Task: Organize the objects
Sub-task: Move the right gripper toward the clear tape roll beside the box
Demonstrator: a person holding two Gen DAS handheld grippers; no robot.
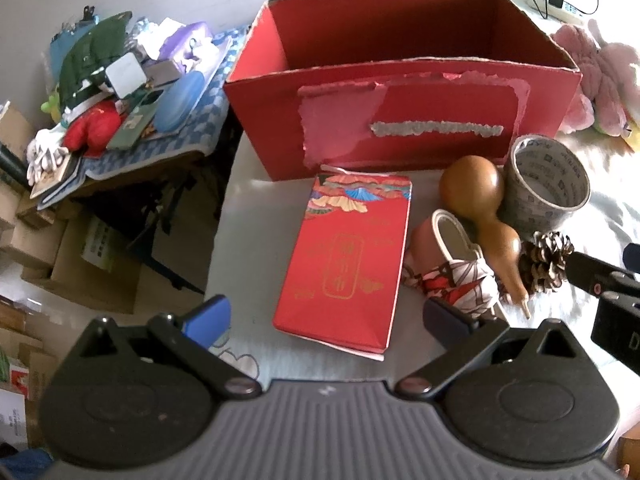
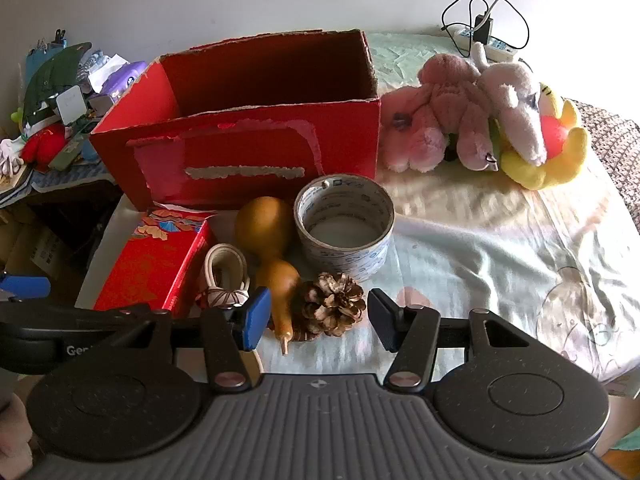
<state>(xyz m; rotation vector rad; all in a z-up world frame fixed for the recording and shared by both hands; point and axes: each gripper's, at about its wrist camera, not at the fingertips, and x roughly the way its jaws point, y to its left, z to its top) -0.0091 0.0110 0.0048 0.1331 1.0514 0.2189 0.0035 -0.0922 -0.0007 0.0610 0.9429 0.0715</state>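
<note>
**Both claws hovering wide, nothing held**

My left claw (image 1: 326, 316) is gaping over the red packet (image 1: 344, 256). Gourd (image 2: 268, 252), tape roll (image 2: 344, 224) and, probably, a small shoe (image 2: 224, 276) are lying before the red box (image 2: 256, 148). My right claw (image 2: 314, 320) is spreading around the pinecone (image 2: 332, 304).

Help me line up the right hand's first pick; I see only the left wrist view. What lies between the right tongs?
Observer: The right tongs stand open, and the pine cone lies in the gap, with neither pad on it.
Operator: Anything else in that gap?
Observer: Yes, the thin end of the gourd pokes in right beside the cone.
Operator: What is past the pink plush at my edge?
Observer: A yellow plush toy lies against it, on its right side in the right wrist view.
</note>
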